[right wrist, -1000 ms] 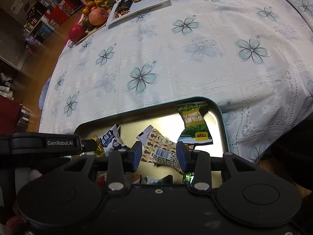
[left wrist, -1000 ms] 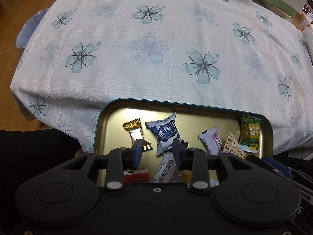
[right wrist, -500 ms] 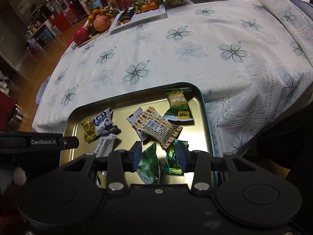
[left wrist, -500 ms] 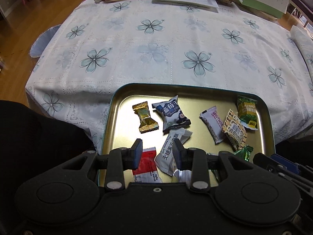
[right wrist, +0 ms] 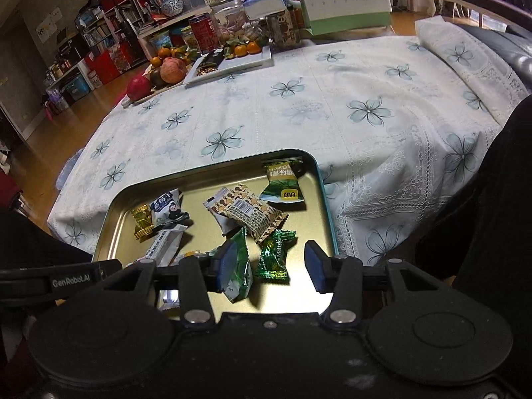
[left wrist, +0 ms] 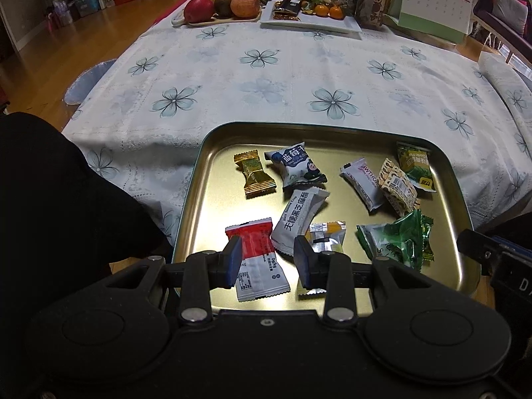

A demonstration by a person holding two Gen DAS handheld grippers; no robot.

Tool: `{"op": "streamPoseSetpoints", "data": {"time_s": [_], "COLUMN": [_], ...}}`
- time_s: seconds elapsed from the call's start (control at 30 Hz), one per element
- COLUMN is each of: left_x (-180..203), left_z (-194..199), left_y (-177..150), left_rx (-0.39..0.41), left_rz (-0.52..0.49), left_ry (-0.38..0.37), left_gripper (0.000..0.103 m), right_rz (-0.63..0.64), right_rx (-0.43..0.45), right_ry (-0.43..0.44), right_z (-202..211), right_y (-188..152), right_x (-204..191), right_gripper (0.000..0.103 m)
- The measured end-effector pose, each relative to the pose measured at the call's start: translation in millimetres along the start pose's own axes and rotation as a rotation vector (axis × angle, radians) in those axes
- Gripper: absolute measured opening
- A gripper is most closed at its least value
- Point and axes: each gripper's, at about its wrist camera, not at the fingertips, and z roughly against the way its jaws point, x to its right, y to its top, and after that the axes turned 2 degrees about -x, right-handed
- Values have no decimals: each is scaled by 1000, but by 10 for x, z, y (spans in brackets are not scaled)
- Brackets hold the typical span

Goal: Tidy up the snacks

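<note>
A gold metal tray [left wrist: 199, 199] with a teal rim sits at the near edge of the table and holds several wrapped snacks. In the left wrist view I see a red and white packet [left wrist: 257, 262], a white sesame bar [left wrist: 297, 217], a gold candy [left wrist: 254, 174] and a blue and white packet [left wrist: 296, 166]. My left gripper [left wrist: 267, 261] is open and empty above the tray's near side. My right gripper [right wrist: 267, 266] is open and empty above two green packets [right wrist: 274, 257]. The tray also shows in the right wrist view [right wrist: 109, 219].
A white flowered tablecloth [left wrist: 266, 76] covers the table. At the far edge stand a fruit board [left wrist: 219, 6], a white plate with snacks and oranges [left wrist: 309, 16], jars and a desk calendar [left wrist: 432, 3]. Dark clothing [left wrist: 66, 199] lies near left.
Both grippers have pulled back and risen, so more of the tray and the far table shows. The right jaws have opened wider. The snacks lie where they were.
</note>
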Motion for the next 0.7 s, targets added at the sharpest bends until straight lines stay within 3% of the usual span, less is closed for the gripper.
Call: {"op": "streamPoseSetpoints", "data": {"time_s": [0.4,0.7], "left_x": [-45,-163], "left_z": [19,-67], "left_y": [-187,-181], "left_rx": [85,40], "left_rz": [4,67], "left_ry": [21,8], "left_gripper": [45,45], "right_rz": [49,33], "right_rx": [59,33], "right_ry": [-8,-30], "right_z": [73,9], "right_y": [-194,-204], "right_x": [-108,-107], "right_gripper": [49,51]}}
